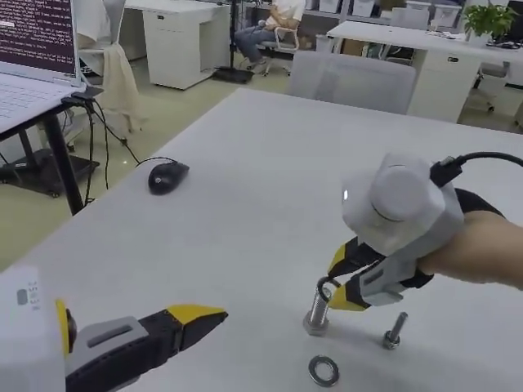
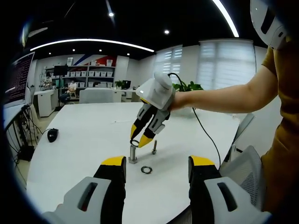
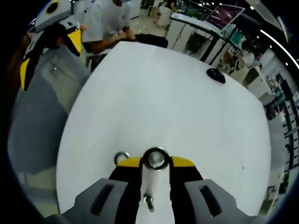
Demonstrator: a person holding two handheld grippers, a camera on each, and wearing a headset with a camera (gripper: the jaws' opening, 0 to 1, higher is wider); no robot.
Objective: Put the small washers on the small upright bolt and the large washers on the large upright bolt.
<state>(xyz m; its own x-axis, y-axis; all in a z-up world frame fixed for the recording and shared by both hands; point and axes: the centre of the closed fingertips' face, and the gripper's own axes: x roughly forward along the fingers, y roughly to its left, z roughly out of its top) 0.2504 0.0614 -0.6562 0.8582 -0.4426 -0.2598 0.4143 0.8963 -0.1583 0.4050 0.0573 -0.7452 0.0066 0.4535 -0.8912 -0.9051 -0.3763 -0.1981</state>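
A large upright bolt (image 1: pixel 316 312) stands on the white table (image 1: pixel 245 204), with a small upright bolt (image 1: pixel 393 331) just to its right. My right gripper (image 1: pixel 339 286) is shut on a large washer (image 1: pixel 326 286), holding it at the top of the large bolt (image 2: pixel 133 154). From above, that washer (image 3: pixel 155 158) sits ringed over the bolt between the yellow tips of the right gripper (image 3: pixel 155 162). Another washer (image 1: pixel 324 370) lies flat in front of the bolts. My left gripper (image 2: pixel 156 168) is open, low and well short of the bolts, with nothing in it.
A black mouse (image 1: pixel 167 175) with its cable lies at the table's far left edge. A laptop (image 1: pixel 33 57) on a stand is beyond that edge. Chairs (image 1: pixel 351 77) and other desks stand behind, with a seated person (image 1: pixel 265 28) far back.
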